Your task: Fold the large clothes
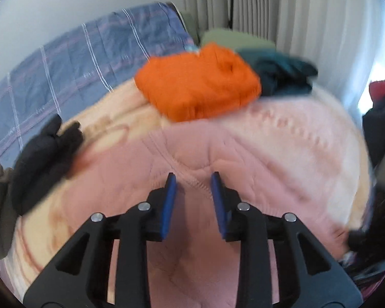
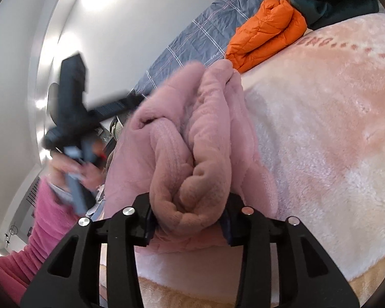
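On a bed's cream plush blanket (image 2: 320, 133), the right gripper (image 2: 190, 220) pinches a bunched fold of the fluffy pink fleece garment (image 2: 192, 133) between its fingers, while the left gripper (image 1: 193, 182) (blue-padded fingers (image 1: 170, 192) slightly apart, gripping nothing) hovers over the garment's ribbed seam.

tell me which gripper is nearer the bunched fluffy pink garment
Right. The right gripper has a thick bunch of the fluffy pink garment wedged between its jaws. The left gripper is just above the garment's flat part, jaws apart around a seam, not visibly pinching.
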A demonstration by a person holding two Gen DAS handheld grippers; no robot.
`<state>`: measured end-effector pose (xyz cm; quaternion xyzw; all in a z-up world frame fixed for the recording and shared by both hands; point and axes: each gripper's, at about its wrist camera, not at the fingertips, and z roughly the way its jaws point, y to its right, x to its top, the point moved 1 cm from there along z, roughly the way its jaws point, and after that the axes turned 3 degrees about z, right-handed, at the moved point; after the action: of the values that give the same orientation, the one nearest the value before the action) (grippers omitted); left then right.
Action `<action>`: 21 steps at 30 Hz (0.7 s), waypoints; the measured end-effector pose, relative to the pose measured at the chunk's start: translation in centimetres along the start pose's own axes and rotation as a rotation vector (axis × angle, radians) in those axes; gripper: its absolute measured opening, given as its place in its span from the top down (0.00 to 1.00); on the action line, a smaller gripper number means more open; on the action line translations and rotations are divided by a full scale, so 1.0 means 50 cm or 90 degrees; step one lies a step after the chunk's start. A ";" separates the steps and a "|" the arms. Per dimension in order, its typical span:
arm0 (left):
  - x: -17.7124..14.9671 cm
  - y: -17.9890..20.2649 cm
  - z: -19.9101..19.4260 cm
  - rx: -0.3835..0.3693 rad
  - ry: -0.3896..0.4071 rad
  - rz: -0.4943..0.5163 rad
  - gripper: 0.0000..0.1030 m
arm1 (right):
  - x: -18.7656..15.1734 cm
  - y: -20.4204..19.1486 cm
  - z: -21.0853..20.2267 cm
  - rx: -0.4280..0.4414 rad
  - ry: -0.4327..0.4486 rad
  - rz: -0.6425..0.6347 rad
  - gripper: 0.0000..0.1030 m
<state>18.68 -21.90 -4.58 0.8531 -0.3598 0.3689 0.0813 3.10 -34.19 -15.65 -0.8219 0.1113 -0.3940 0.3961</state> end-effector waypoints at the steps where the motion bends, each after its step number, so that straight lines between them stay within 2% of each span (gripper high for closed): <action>1: -0.014 0.008 0.016 0.006 0.006 0.011 0.72 | 0.000 -0.004 -0.006 -0.018 0.003 -0.006 0.60; 3: -0.017 0.013 0.028 0.000 0.006 0.010 0.73 | 0.005 -0.011 -0.018 -0.054 0.012 -0.023 0.55; 5: -0.008 0.017 0.029 0.003 -0.003 0.020 0.73 | 0.015 -0.023 -0.046 -0.078 0.036 -0.040 0.54; 8: -0.007 0.020 0.037 0.007 -0.012 0.032 0.73 | 0.032 -0.052 -0.091 -0.112 0.099 -0.080 0.54; 10: -0.007 0.020 0.039 0.008 -0.013 0.033 0.73 | 0.040 -0.078 -0.107 -0.103 0.127 -0.116 0.54; 13: -0.005 0.018 0.037 0.007 -0.010 0.030 0.72 | 0.045 -0.104 -0.082 -0.056 0.101 -0.146 0.64; 15: -0.006 0.015 0.037 0.007 -0.009 0.026 0.72 | 0.043 -0.101 -0.038 -0.076 0.058 -0.140 0.74; 17: -0.008 0.014 0.036 0.007 -0.005 0.022 0.71 | 0.035 -0.072 0.010 -0.134 0.006 -0.115 0.86; 19: -0.011 0.019 0.039 0.010 -0.001 0.025 0.71 | 0.034 -0.045 0.032 -0.144 -0.017 -0.100 0.88; 21: -0.010 0.032 0.048 0.028 -0.007 0.044 0.70 | 0.033 -0.043 0.040 -0.160 -0.029 -0.121 0.88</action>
<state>18.77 -23.76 -6.85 0.8437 -0.3816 0.3745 0.0478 5.41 -32.47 -13.90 -0.8805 0.0724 -0.3940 0.2536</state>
